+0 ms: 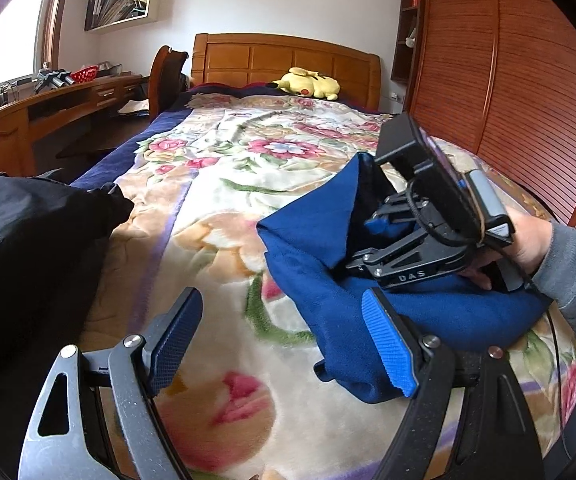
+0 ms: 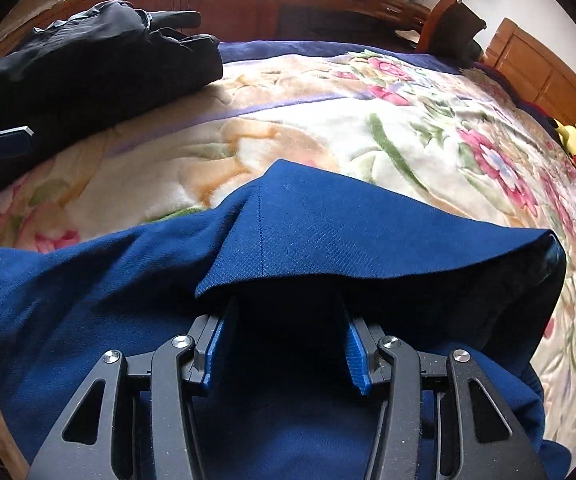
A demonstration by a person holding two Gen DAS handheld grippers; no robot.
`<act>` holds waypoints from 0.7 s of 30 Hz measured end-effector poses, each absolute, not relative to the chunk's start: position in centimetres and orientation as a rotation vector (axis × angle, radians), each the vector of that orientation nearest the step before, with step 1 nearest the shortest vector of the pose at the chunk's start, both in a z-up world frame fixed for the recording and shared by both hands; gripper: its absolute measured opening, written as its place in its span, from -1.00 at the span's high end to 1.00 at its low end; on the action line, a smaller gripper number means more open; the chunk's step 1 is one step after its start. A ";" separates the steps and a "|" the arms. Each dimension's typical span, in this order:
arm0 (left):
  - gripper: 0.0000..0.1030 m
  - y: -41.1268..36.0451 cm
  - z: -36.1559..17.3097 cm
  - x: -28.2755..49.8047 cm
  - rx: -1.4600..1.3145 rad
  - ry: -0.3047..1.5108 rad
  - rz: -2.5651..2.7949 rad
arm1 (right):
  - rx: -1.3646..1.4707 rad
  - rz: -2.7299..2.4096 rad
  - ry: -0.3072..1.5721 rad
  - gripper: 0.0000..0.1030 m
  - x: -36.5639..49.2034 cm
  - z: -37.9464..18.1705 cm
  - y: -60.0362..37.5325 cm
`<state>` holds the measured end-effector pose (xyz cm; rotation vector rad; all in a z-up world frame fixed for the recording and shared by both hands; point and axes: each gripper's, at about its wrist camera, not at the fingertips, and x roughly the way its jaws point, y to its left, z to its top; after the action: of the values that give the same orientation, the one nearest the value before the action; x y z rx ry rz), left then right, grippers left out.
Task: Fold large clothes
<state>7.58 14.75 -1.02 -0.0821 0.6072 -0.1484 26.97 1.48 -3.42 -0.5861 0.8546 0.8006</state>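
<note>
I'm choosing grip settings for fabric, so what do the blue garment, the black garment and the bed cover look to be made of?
Blue garment: matte woven or knit cloth, probably cotton-like; a fine diagonal weave and a stitched seam show.
Black garment: thin, smooth, faintly shiny fabric with crisp wrinkles, probably a synthetic shell.
Bed cover: thick plush fleece, printed with flowers; its fuzzy pile shows.

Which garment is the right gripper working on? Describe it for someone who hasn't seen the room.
On the bed's floral plush blanket, look at the near end, on the wooden wardrobe side. The bunched royal-blue knit garment lies there, one flap draped over the right gripper. The only other garment, crumpled black clothing, lies across the bed.
</note>
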 end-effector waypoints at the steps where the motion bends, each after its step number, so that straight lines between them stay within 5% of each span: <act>1: -0.60 14.6 -1.0 7.6 -0.081 0.607 -0.150 | -0.599 0.803 0.851 0.71 26.9 -3.5 1.6; 3: -0.60 14.4 -1.0 7.7 -0.077 0.607 -0.153 | -0.640 0.797 0.840 1.00 26.9 -3.9 2.1; 12: -0.60 13.9 -1.0 8.1 -0.074 0.608 -0.165 | -0.481 0.525 0.561 1.00 29.3 1.5 0.7; 18: -0.60 13.4 -1.2 8.2 -0.063 0.614 -0.170 | -0.395 0.514 0.594 1.00 30.9 1.9 -0.2; 21: -0.60 13.5 -1.0 8.2 -0.069 0.612 -0.169 | -0.304 0.564 0.631 0.71 31.2 2.0 -0.9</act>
<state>8.24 13.48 -1.00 -0.0690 0.6115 -0.1693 31.18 -0.93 1.98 -0.3037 0.6311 0.5639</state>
